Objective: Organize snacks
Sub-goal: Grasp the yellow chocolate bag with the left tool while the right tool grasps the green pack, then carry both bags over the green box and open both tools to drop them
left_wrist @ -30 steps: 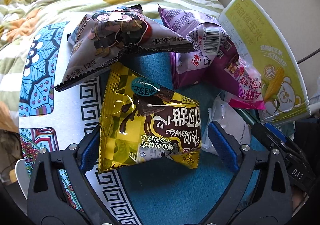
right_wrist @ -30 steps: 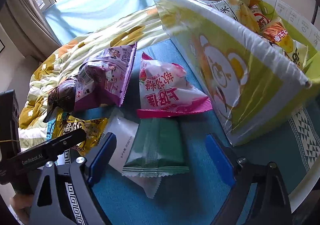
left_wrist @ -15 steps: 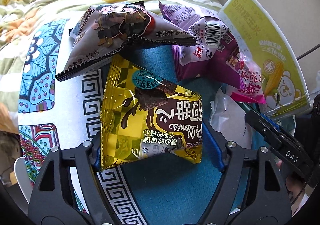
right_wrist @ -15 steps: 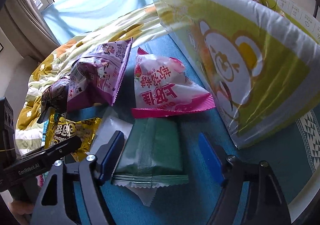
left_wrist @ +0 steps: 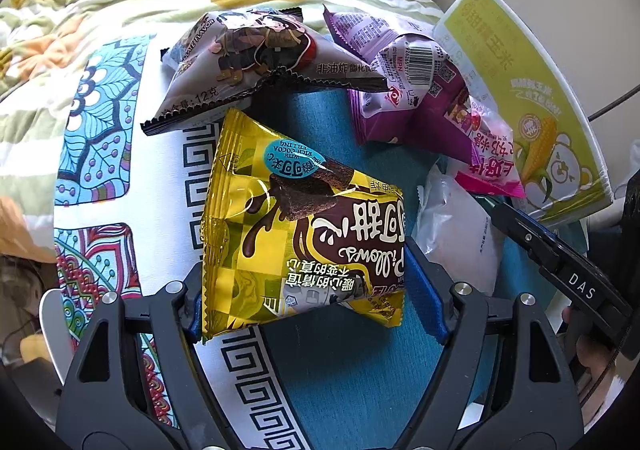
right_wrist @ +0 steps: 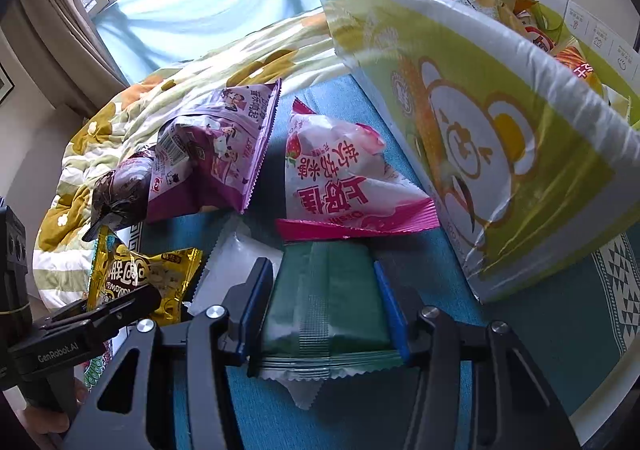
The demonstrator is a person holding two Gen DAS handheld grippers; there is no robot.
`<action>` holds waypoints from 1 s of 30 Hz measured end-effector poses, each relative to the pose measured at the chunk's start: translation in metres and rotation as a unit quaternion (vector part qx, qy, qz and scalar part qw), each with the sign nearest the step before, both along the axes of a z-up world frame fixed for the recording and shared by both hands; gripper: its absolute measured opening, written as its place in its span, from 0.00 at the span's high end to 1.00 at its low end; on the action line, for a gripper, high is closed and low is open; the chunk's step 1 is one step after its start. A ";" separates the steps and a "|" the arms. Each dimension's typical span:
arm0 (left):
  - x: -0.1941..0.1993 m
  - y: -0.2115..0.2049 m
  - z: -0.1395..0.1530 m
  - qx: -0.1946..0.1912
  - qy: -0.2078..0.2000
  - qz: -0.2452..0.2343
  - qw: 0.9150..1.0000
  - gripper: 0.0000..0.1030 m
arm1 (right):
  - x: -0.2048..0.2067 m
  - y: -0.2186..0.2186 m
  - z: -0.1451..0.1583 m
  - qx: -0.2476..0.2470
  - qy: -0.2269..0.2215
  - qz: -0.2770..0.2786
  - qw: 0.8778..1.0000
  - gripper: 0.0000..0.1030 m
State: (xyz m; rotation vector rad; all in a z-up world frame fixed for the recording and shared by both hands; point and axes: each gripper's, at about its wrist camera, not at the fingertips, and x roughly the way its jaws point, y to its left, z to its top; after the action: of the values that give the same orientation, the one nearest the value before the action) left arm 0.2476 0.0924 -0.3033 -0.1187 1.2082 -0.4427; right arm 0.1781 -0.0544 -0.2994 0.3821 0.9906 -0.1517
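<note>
Snacks lie loose on a teal cloth with a patterned border, spread over what looks like a bed with a flowered quilt at the far side. Largest is the green carton with a bear and corn print, standing at the right; its open top already shows several packets, orange, yellow and red ones among them, though how full it is I cannot tell.

Next in size, the brown cartoon bag and the purple bag sit far and centre, both puffed with air. They are probably light and crushable, so best pinched at a crimped seam or lightly across the belly.

The yellow chocolate pillow packet sits between the blue pads of the left gripper, which press on both its side edges; glossy foil like this is likely slippery, so a hold low across the sealed edges seems wise.

The pink strawberry packet lies just left of the carton, touching the far end of the green packet. That flat, soft green packet is between the pads of the right gripper, whose jaws are closing and squeezing its sides. A white packet lies partly under it at the left, thin and limp by the look of it.
</note>
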 end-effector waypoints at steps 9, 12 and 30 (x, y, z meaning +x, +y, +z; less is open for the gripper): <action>-0.023 0.004 0.034 0.000 -0.019 0.007 1.000 0.26 | -0.014 0.003 0.019 -0.002 -0.011 0.002 1.000 0.54; -0.025 0.004 0.049 -0.001 -0.025 0.010 1.000 0.26 | -0.019 0.004 0.030 -0.001 -0.019 0.004 1.000 0.54; -0.035 -0.063 0.179 -0.005 -0.113 0.008 0.994 0.26 | -0.046 -0.027 0.155 0.015 -0.116 0.036 0.992 0.54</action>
State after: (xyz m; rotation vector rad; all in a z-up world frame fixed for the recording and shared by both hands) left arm 0.2131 0.0293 -0.1239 -0.0840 0.9831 -0.4361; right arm 0.1322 -0.0812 -0.1445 0.3820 0.7762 -0.0257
